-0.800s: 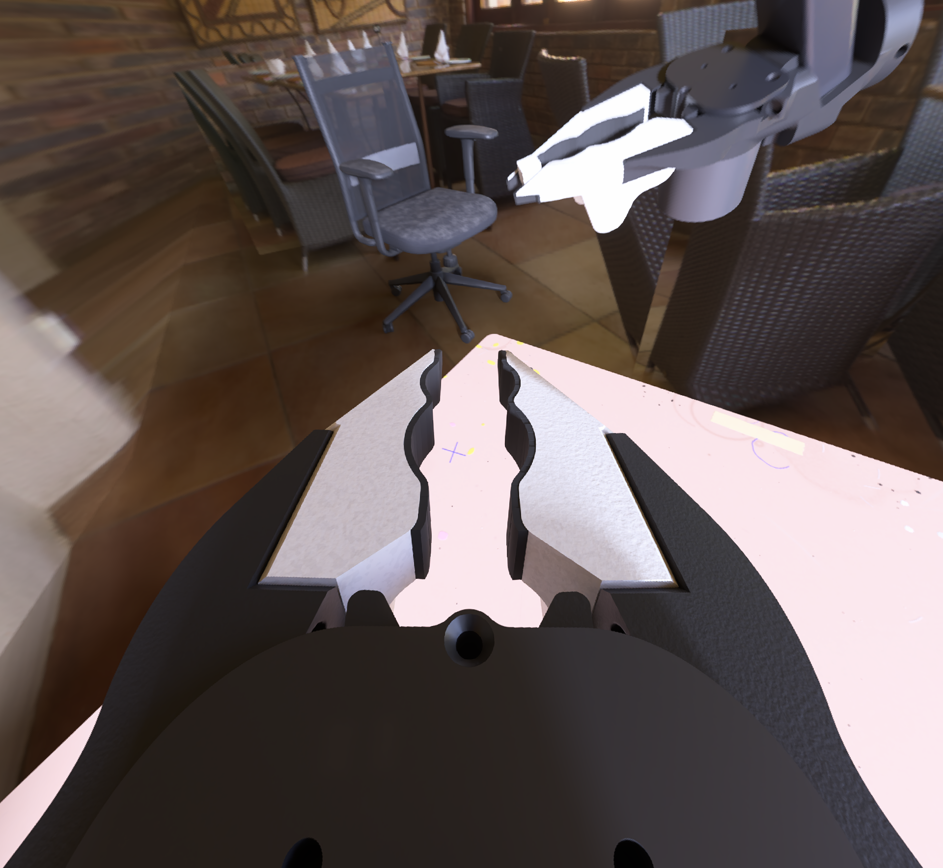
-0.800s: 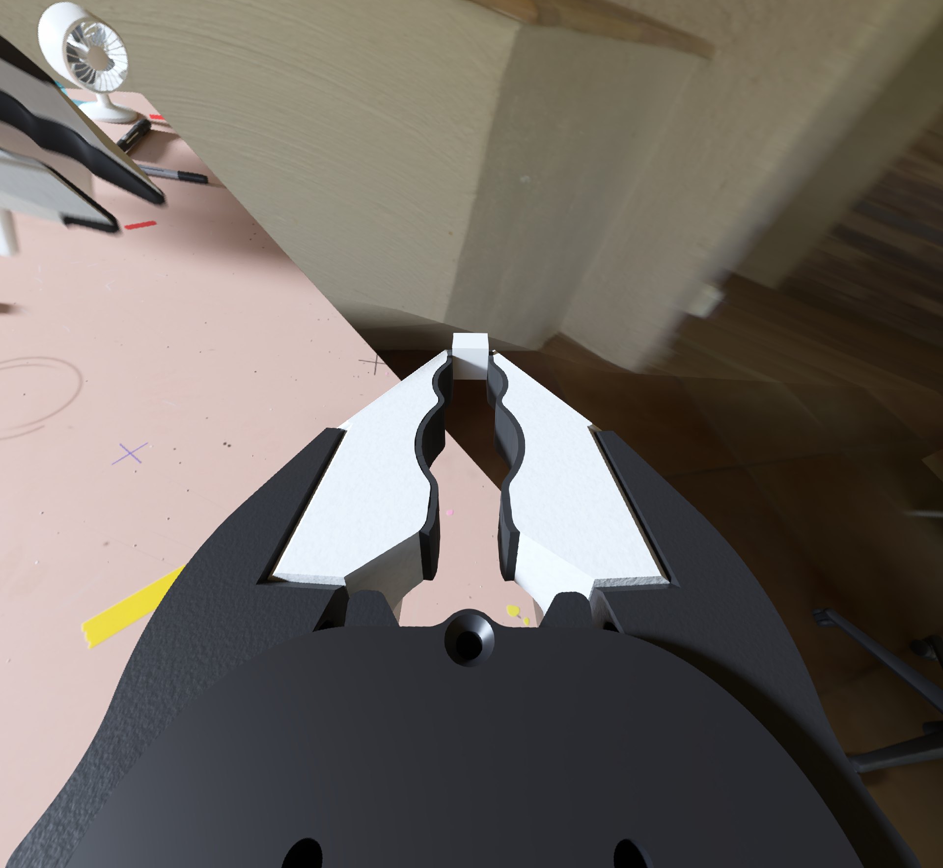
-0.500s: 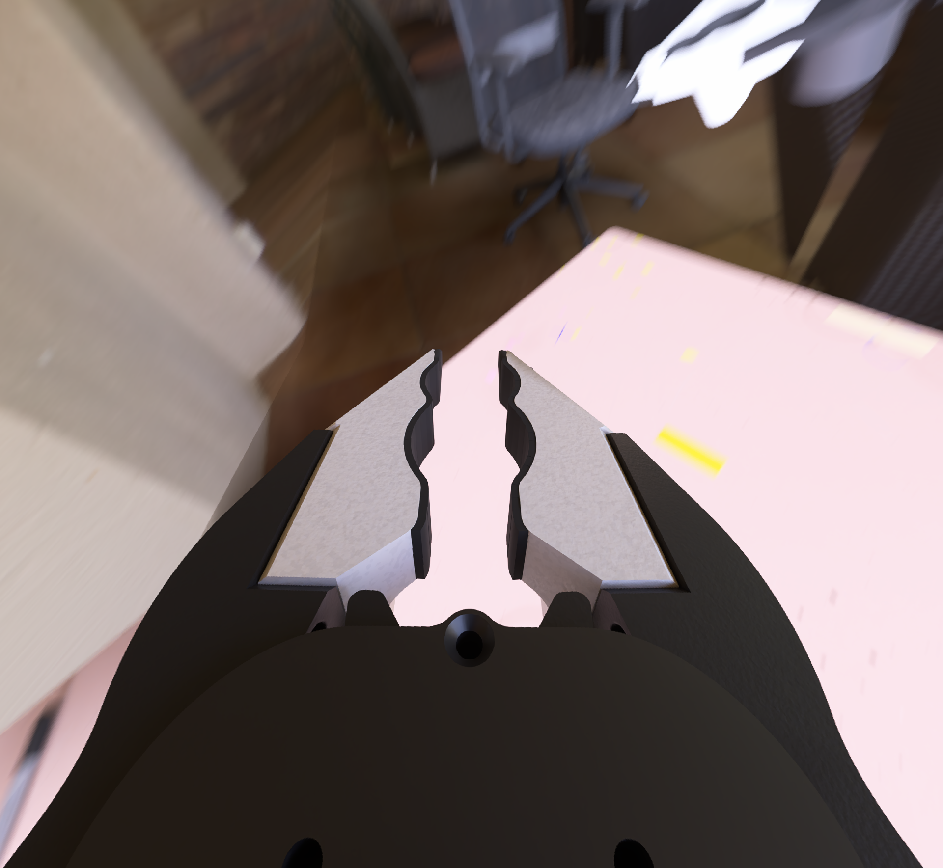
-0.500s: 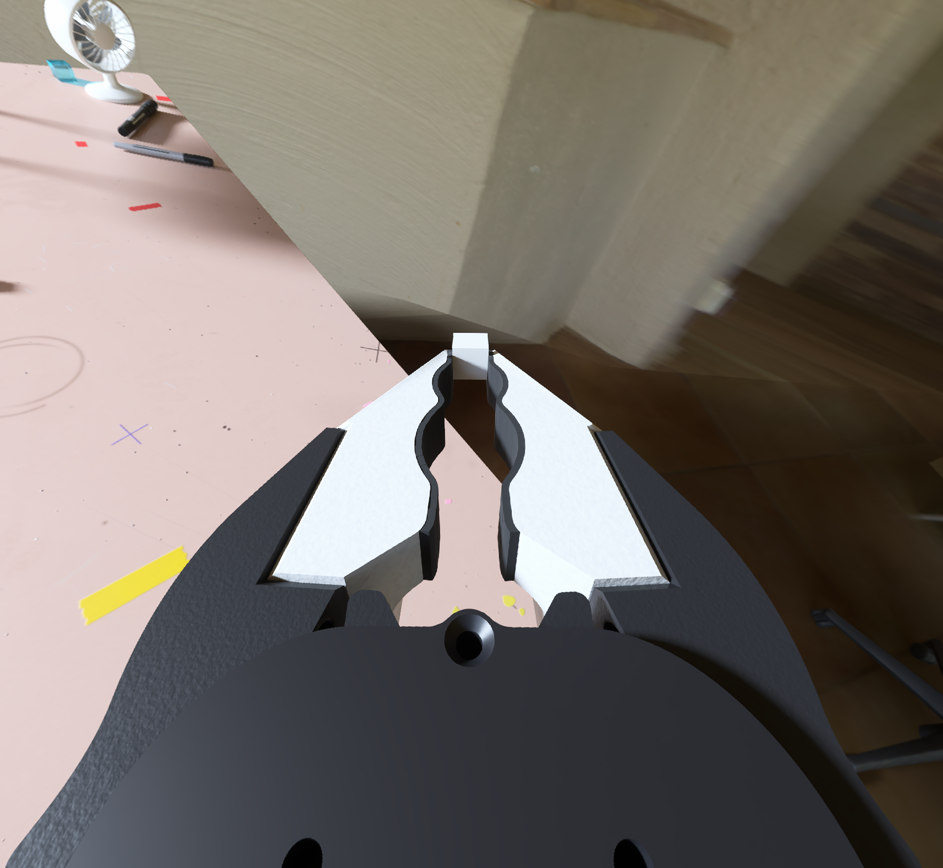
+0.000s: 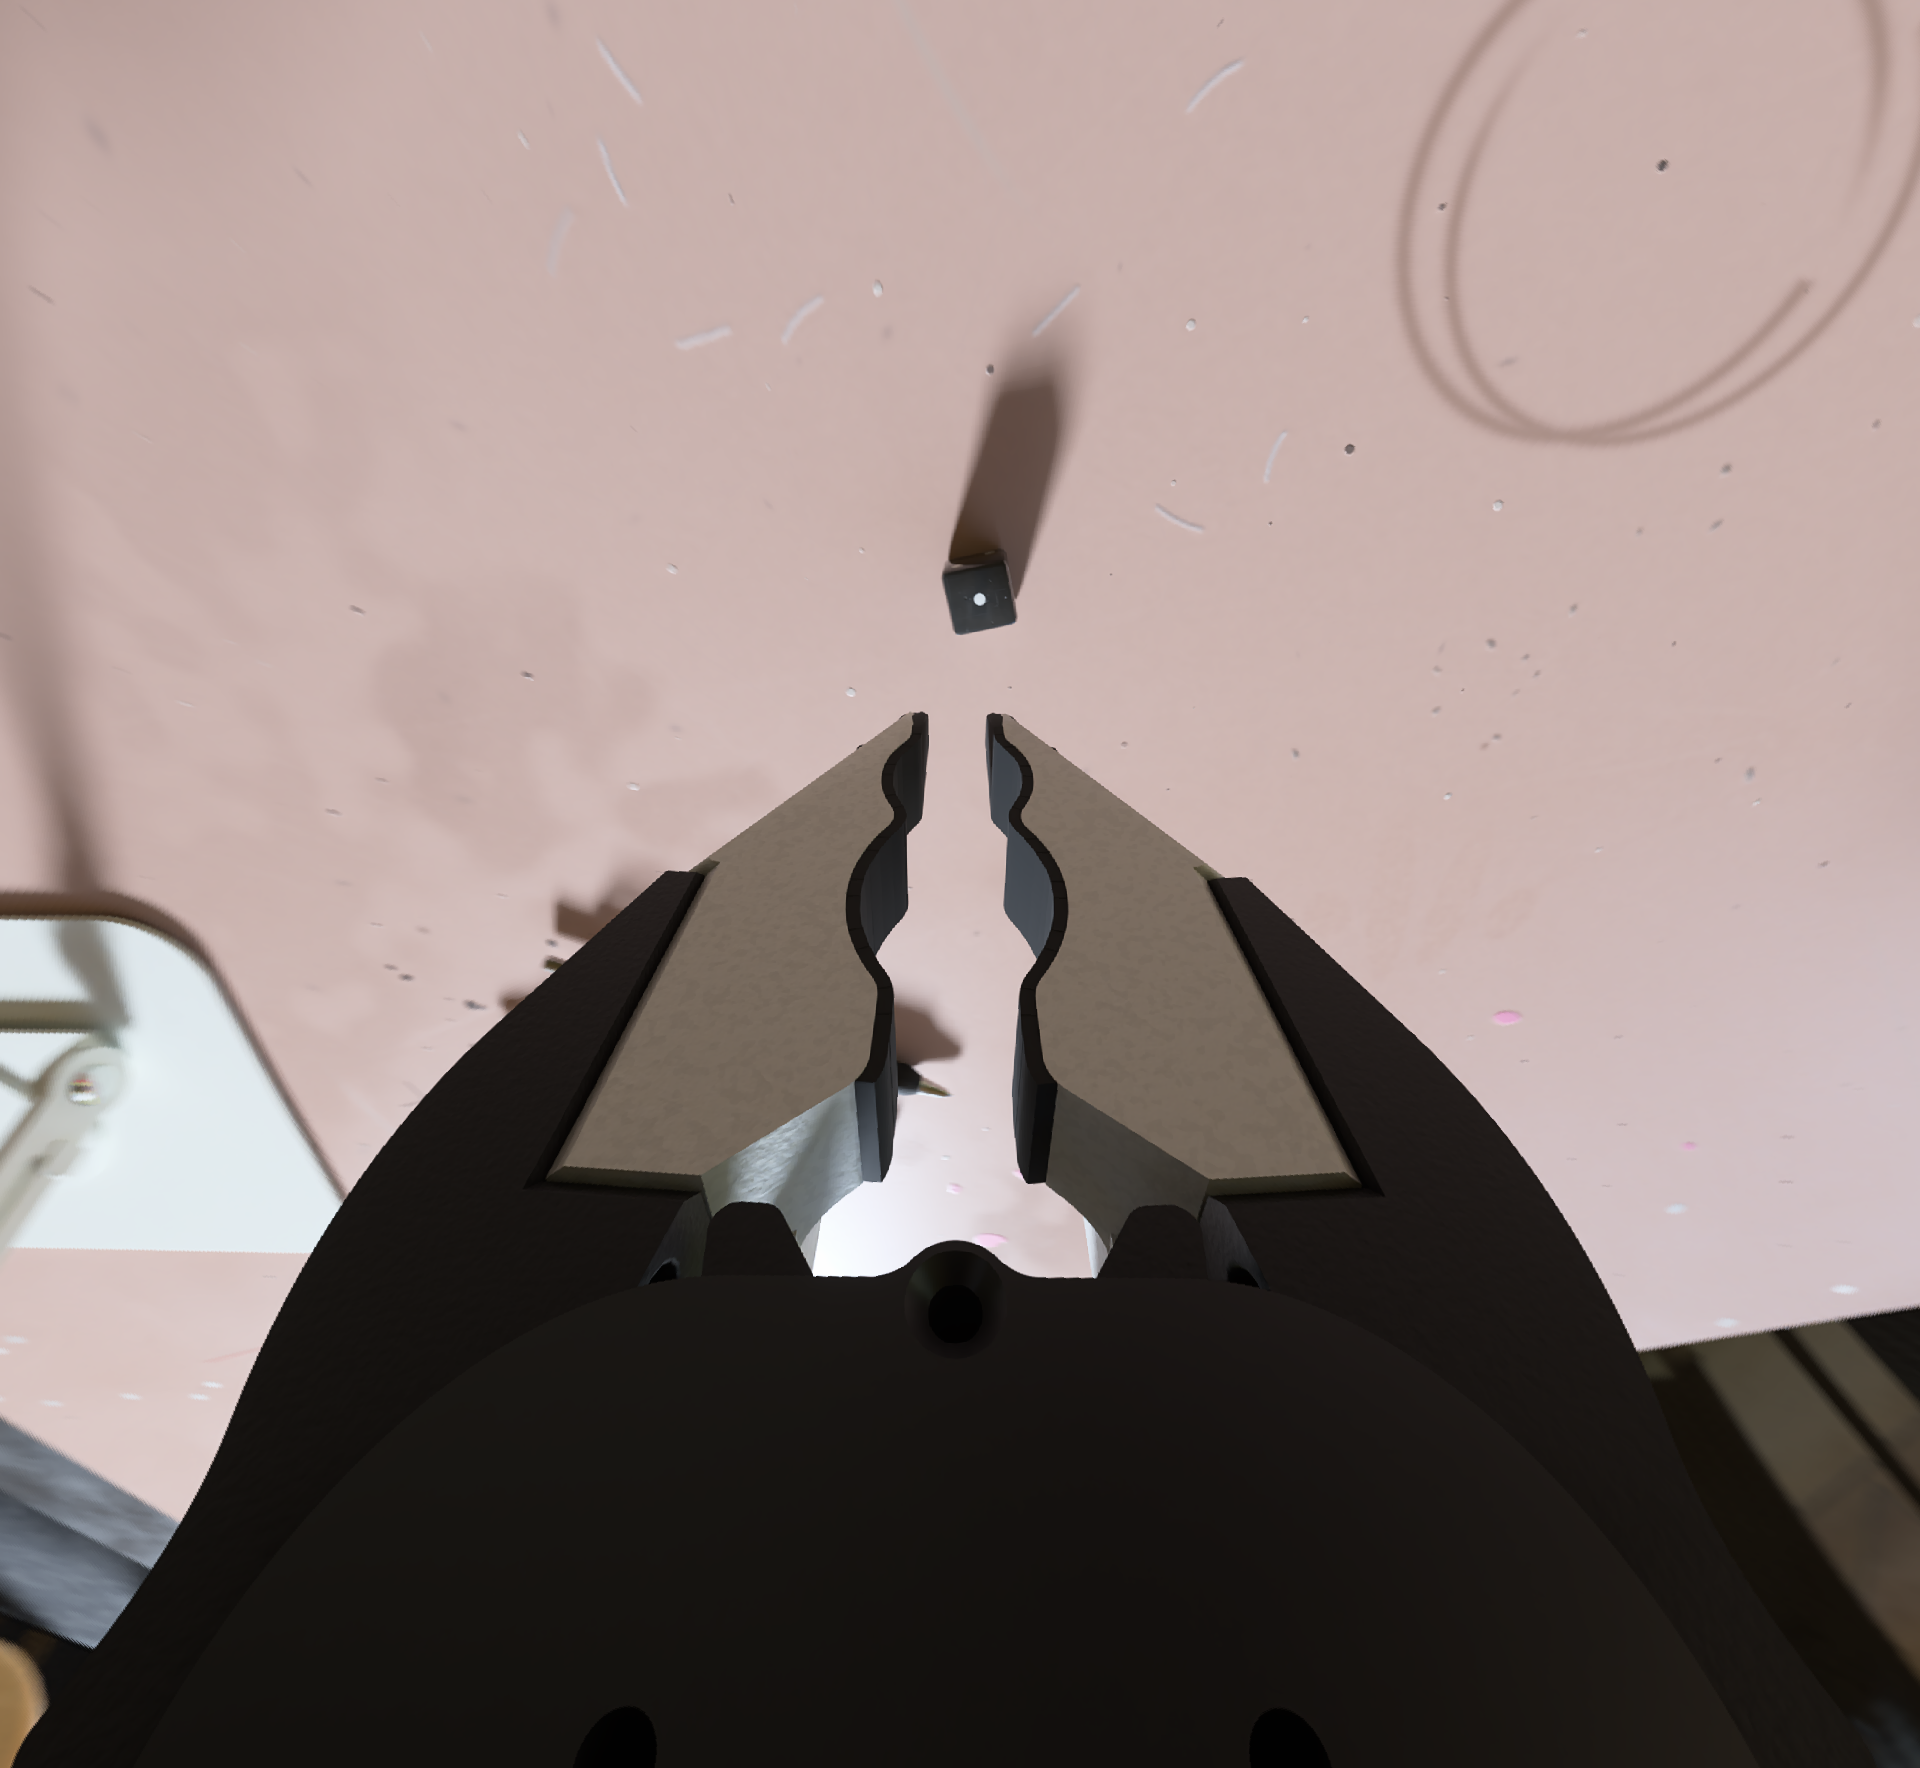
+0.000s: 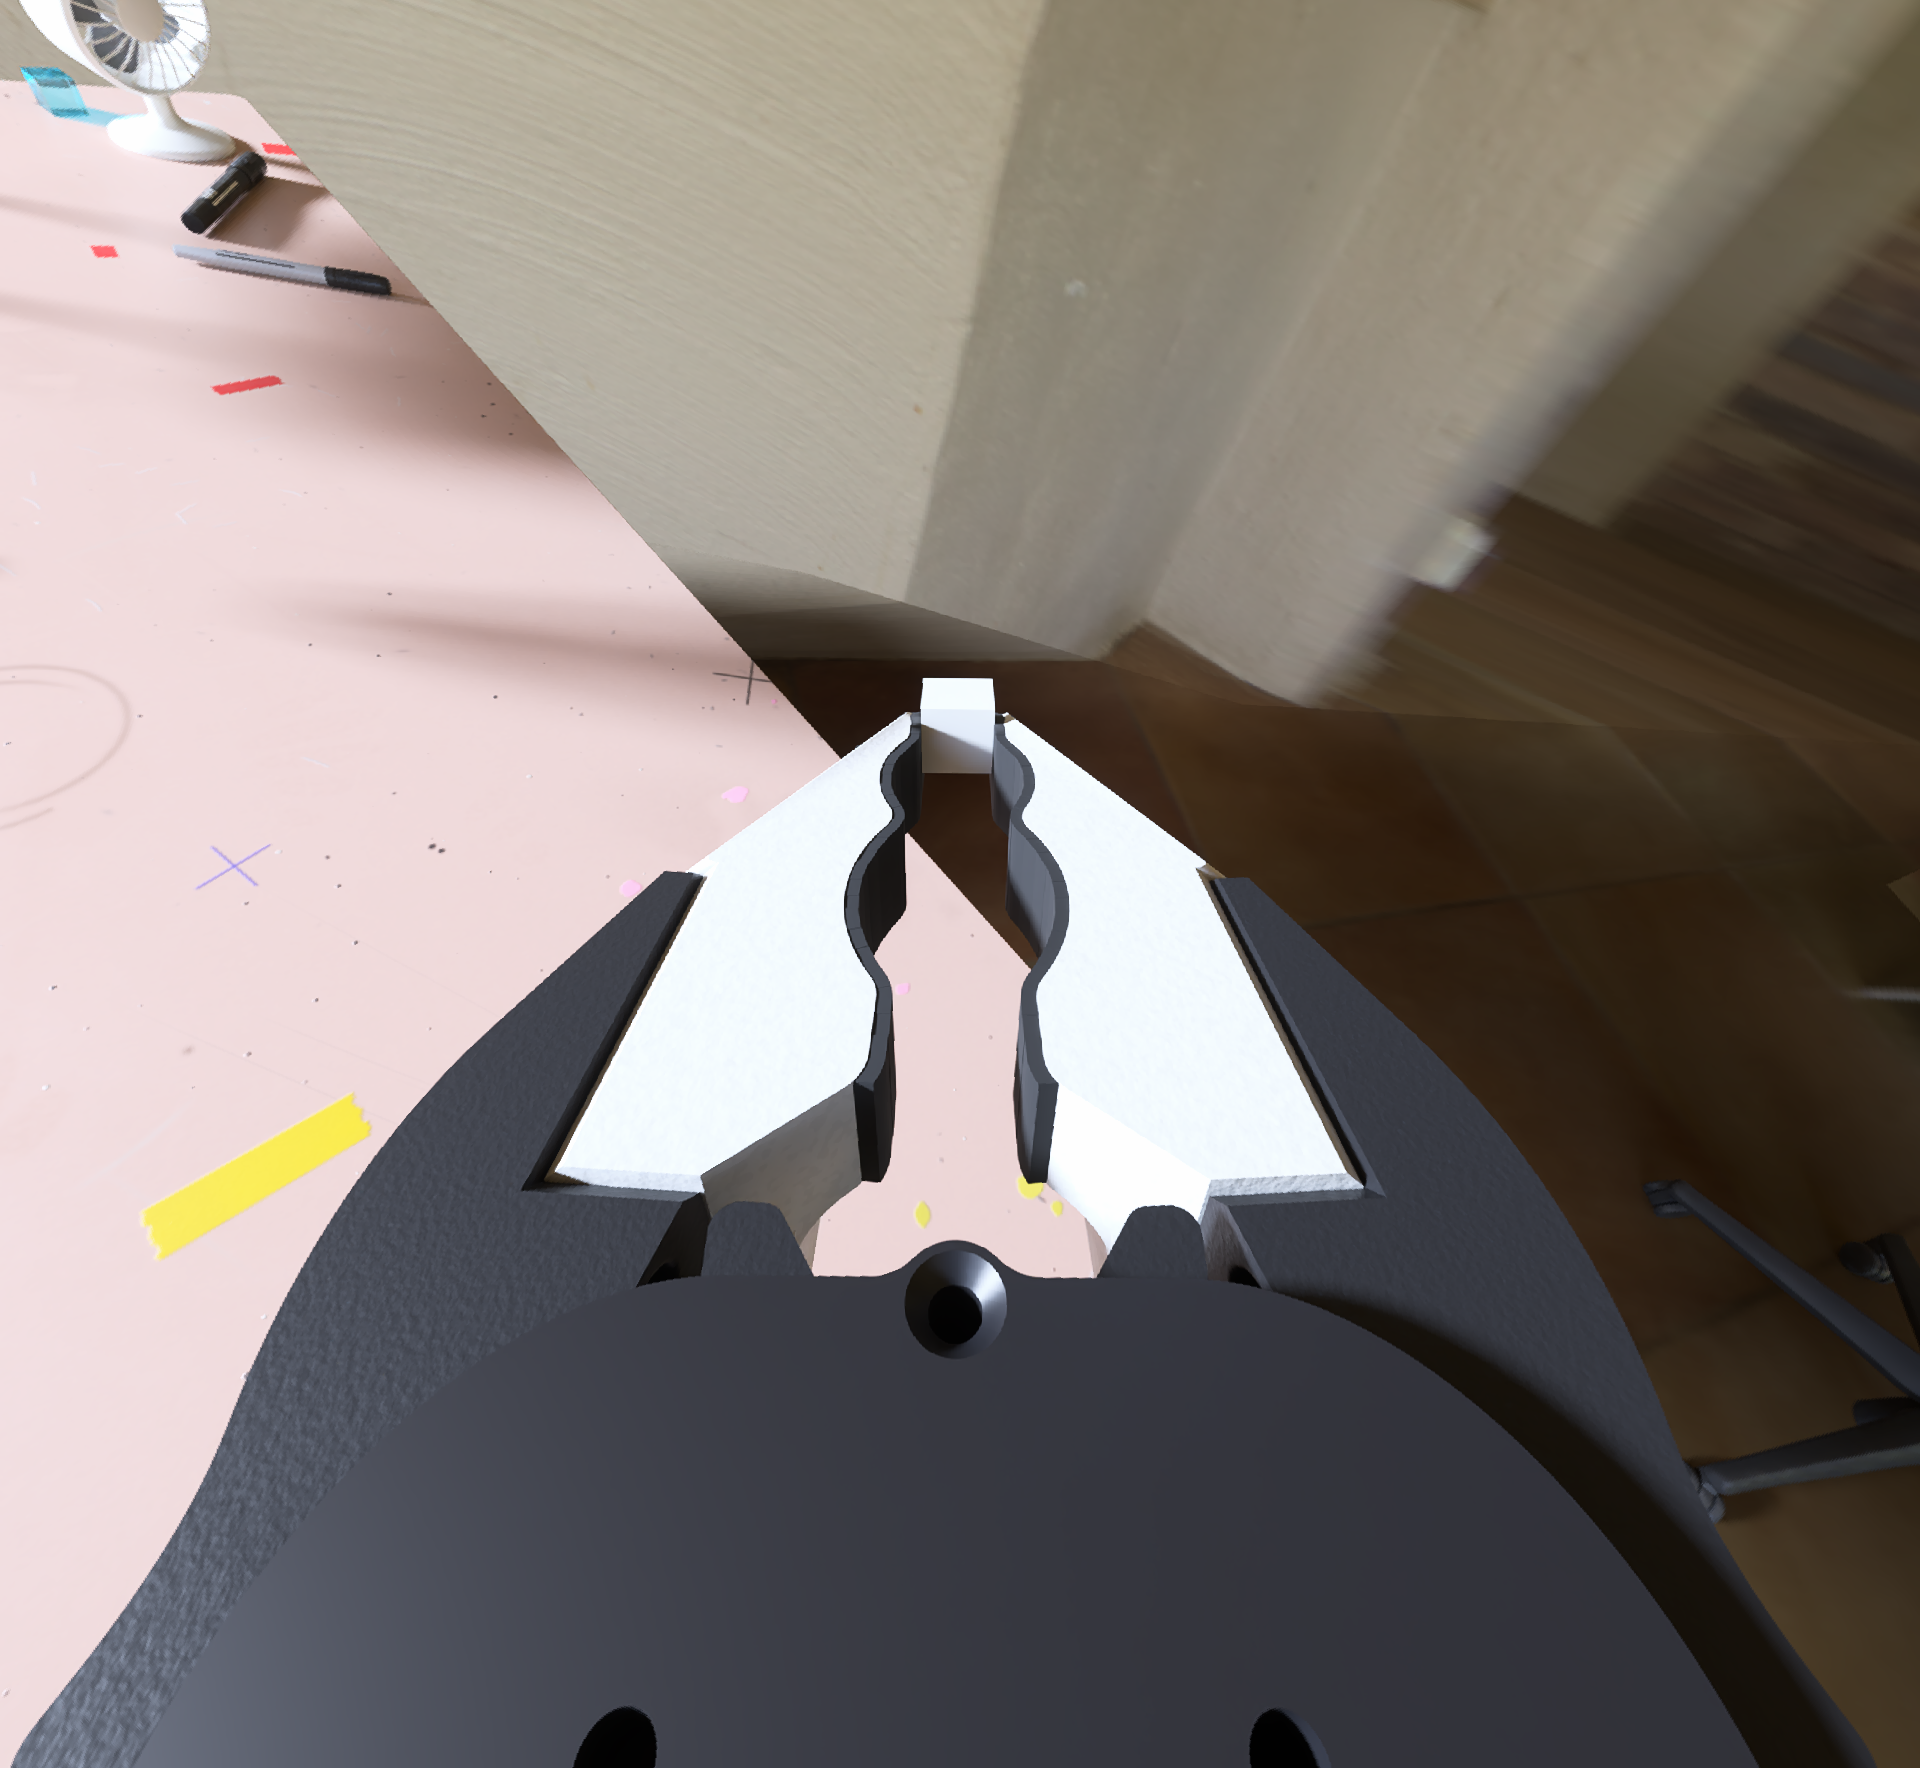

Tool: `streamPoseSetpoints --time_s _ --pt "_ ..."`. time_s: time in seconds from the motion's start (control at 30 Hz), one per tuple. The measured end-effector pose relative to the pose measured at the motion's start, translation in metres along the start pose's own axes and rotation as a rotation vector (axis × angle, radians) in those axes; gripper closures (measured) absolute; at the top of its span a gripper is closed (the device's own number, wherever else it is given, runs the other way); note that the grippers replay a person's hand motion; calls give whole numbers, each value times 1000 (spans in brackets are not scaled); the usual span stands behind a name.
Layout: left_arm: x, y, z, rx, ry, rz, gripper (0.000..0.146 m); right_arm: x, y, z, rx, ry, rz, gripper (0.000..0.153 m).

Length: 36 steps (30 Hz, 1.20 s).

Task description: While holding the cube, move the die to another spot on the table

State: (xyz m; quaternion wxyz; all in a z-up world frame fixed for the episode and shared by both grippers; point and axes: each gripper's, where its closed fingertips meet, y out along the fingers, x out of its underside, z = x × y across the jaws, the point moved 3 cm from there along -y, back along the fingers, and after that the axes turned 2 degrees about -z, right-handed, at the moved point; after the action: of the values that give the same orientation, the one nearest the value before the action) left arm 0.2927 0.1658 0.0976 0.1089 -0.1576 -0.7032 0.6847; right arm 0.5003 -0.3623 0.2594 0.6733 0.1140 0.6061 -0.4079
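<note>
Pink table (image 5: 520,368) (scuffed) | die (image 5: 979,599) resting | beige wall (image 6: 831,212) beside

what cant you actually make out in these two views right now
- Die: left wrist view shows one top pip; its other faces are hidden or too small.
- Cube: right wrist view; the right gripper covers its sides.
- Pen tip: left gripper hides the rest.
- White board: cut off by the left edge.
- Floor: blurred, right wrist view.

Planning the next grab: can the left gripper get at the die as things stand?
Probably yes. The die sits alone on the table just ahead of the empty left gripper, though its narrow gap may need widening.
</note>
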Motion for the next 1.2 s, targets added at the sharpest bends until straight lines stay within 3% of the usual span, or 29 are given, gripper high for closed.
streamPoseSetpoints --time_s 0.13,0.2,0.4,0.5,1.2 --pt "2 20 6 95 -87 -99 135 1 1 0 1 4 -8 141" --pt "1 25 6 71 -98 -127 133 2 3 0 1 -1 -21 141" --pt "-11 29 7 60 -139 -136 105 3 8 -4 1 -33 -55 141" --pt "-10 36 5 35 -147 -190 99 3 8 -5 -5 -33 -51 141" --pt "-7 55 -1 64 -213 -381 96 4 8 -7 -21 -44 -63 141"
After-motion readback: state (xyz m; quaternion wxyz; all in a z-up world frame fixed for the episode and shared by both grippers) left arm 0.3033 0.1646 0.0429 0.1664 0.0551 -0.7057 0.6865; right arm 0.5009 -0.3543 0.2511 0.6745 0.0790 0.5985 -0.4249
